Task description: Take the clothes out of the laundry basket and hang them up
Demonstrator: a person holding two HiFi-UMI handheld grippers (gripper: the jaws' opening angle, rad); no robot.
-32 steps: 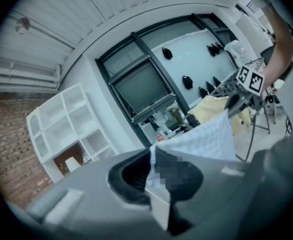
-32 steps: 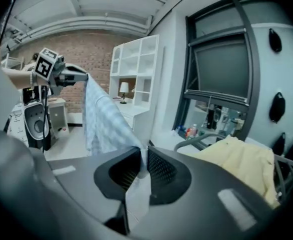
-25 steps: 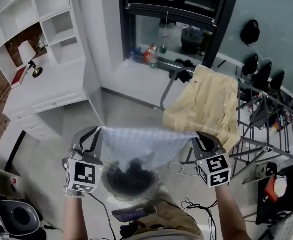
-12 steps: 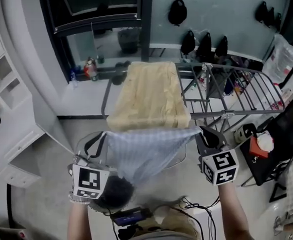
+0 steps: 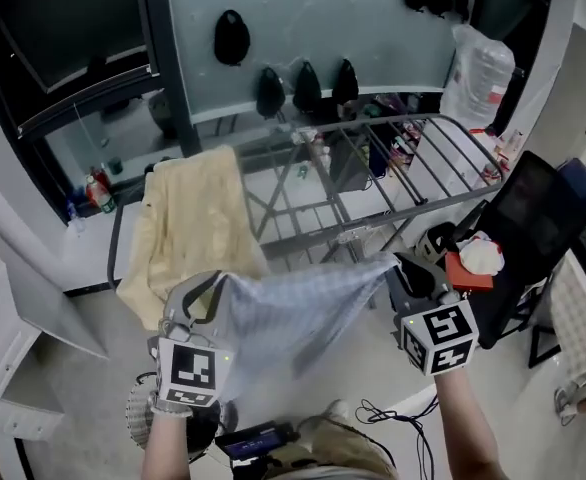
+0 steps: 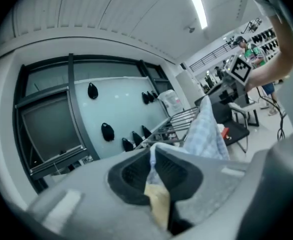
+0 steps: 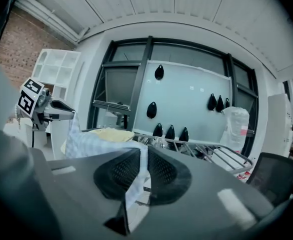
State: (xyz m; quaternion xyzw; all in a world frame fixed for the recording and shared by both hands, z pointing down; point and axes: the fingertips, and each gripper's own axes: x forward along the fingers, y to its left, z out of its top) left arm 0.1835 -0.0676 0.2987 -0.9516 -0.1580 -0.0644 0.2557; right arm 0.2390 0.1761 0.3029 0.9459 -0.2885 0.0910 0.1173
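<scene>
Both claws are pressed together on the same piece of washing. The left claw pinches one upper corner of a pale blue checked cloth, and the right claw pinches the other upper corner. In each gripper view a thin fold of the fabric stands between the ribbed pads.

The cloth is in the air, stretched between the two claws in front of the person. Its upper edge is nearly straight and the rest hangs down in a loose point. It is out of the laundry basket, which shows only a little, low beside the left claw. It is not yet on the drying rack, which stands just beyond it. A yellow cloth already lies over the left end of the rack, and the rails to the right of it look free.

I judge the cloth to be light, thin and very soft. It has no stiffness and sags wherever it is not held. Such fabric can slide out of the pads if the claws pull apart too hard. The corners on the hem seem the best place to hold, because the fabric is probably thicker there
</scene>
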